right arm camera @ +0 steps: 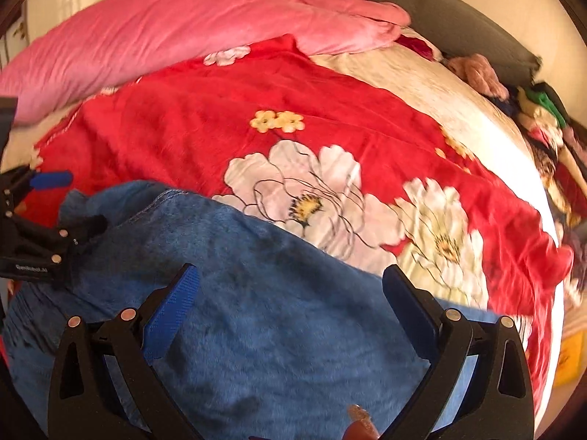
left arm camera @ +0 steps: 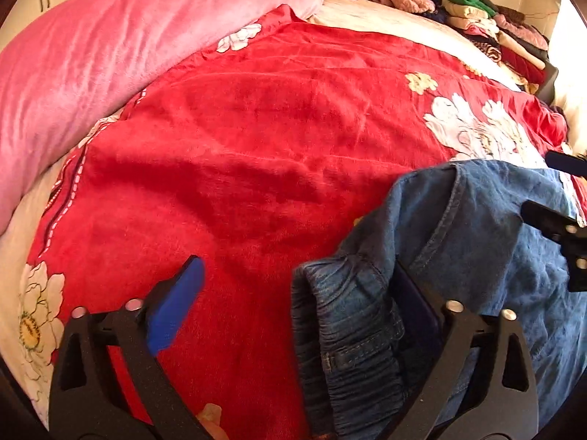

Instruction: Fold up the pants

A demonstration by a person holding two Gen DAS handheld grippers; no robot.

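Both grippers' fingers (right arm camera: pixel 172 311) gape, holding nothing, over jeans (right arm camera: pixel 256 311) on bed (left arm camera: pixel 256 128).

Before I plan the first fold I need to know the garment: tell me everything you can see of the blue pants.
The blue pants are denim, soft and faded-looking, with a darker gathered elastic waistband and visible stitched seams. They lie rumpled, not yet neatly folded, on the red floral blanket at the near side of the bed. The left gripper is open, one finger tucked into the cloth beside the waistband. The right gripper is open over the denim.
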